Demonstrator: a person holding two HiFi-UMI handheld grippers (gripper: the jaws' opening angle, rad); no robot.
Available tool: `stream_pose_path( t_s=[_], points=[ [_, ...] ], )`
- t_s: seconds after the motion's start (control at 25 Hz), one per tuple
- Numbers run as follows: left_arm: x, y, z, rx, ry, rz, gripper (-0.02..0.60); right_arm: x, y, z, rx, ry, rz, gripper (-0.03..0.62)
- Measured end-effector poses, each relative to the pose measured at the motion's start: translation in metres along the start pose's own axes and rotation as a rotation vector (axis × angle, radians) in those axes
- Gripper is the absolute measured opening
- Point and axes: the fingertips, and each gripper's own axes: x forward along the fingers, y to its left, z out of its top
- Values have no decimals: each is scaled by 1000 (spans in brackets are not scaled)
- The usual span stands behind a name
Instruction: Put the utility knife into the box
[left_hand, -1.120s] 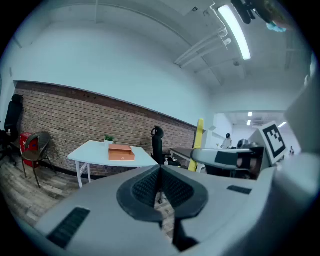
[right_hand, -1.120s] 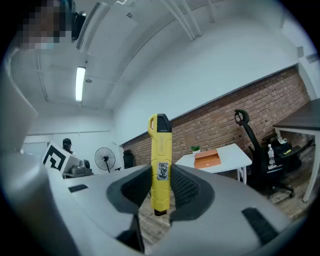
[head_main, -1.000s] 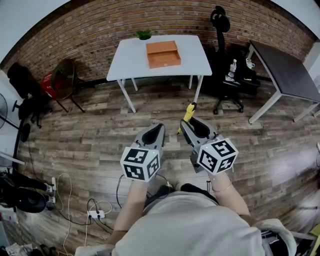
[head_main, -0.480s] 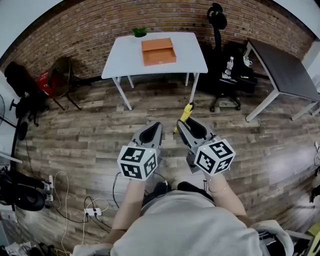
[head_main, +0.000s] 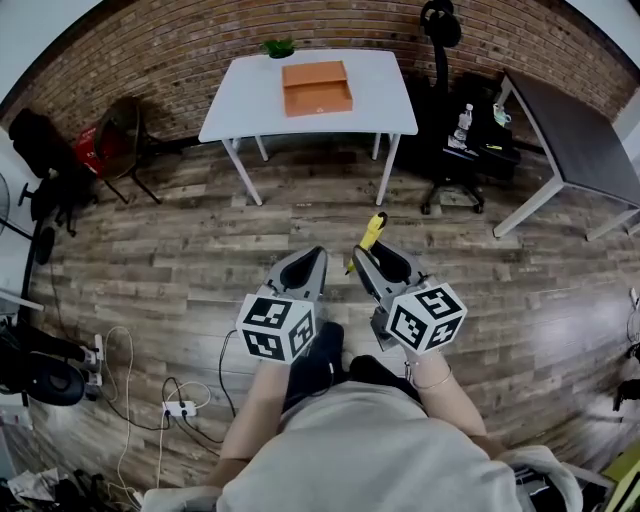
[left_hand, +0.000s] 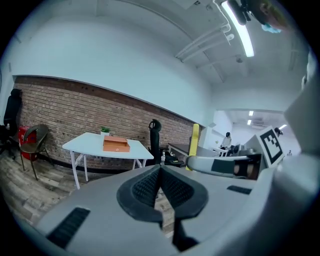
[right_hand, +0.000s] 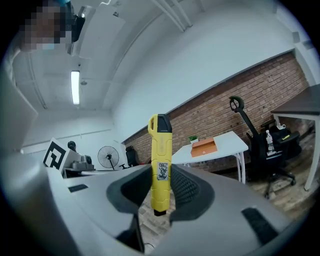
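Observation:
My right gripper is shut on a yellow utility knife, which stands upright between its pads with the black tip up. My left gripper is shut with nothing in it, and hangs beside the right one over the wooden floor. The orange box lies open on a white table far ahead, against the brick wall.
A small green plant stands at the table's back edge. Right of the table are a black office chair and a dark table. A chair with red things stands at left. Cables and a power strip lie on the floor near my feet.
The white table and box have drifted a little up and left in the head view. Both grippers keep their pose, the knife still held.

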Motion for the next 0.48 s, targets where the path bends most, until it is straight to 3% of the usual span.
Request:
stream_pose_path(
  t_s=[0.28,0.48],
  points=[
    [44,27,13,3,-5,-13,6,37,-34,1,8,23,-14,112],
    [91,81,32,-8,4,-40,6,99,-60,24,-9,9,-12,112]
  ],
)
